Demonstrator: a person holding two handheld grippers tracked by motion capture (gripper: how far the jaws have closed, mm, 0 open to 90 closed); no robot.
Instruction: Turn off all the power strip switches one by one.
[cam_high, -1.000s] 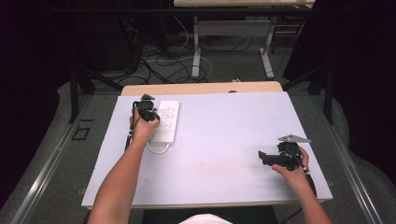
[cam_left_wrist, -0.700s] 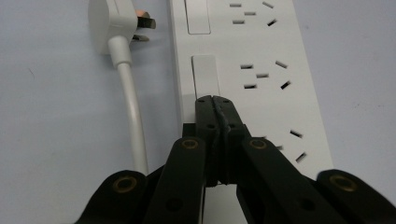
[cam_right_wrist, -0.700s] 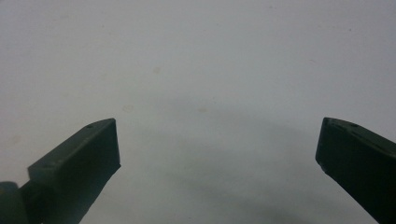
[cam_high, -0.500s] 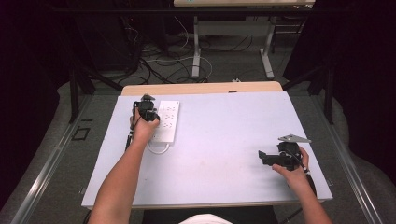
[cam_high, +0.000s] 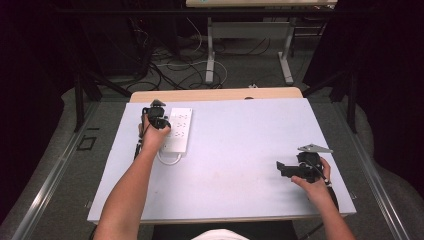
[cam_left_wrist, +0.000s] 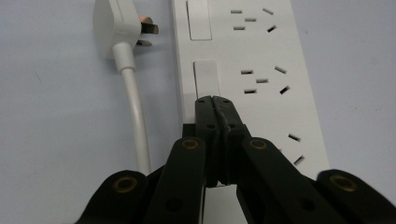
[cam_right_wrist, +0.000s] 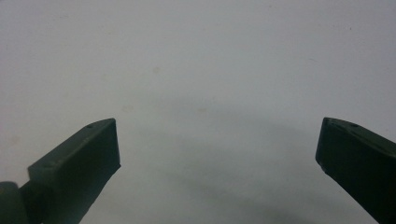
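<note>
Surface: pale grey-blue bench (cam_high: 240, 150), matte, a few faint scuffs near the middle. A light wood edge (cam_high: 215, 94) shows along its far side. Room is dark; grey floor, a tangle of cables (cam_high: 175, 70) behind the bench, and the white legs of a second table (cam_high: 250, 45) further back.

On the bench, left part: white power strip (cam_high: 177, 130), lying flat, long axis running away from the person. In the left gripper view the strip shows rocker switches (cam_left_wrist: 206, 77) along one side, with socket holes beside them. Its white cord (cam_left_wrist: 135, 112) lies on the bench just beside the strip, ending in a white plug (cam_left_wrist: 114, 23) with prongs pointing toward the strip, close to it but not inserted. A loop of cord shows at the near end of the strip in the high view. Nothing obstructs the strip other than the gripper itself.

Left gripper (cam_left_wrist: 215, 100): jaws fully closed against each other, nothing between them; tips rest at the near end of a rocker switch on the strip.

Right gripper (cam_high: 281, 167): well apart from the strip, at the right of the bench; jaws spread wide, empty, bare bench between them.
</note>
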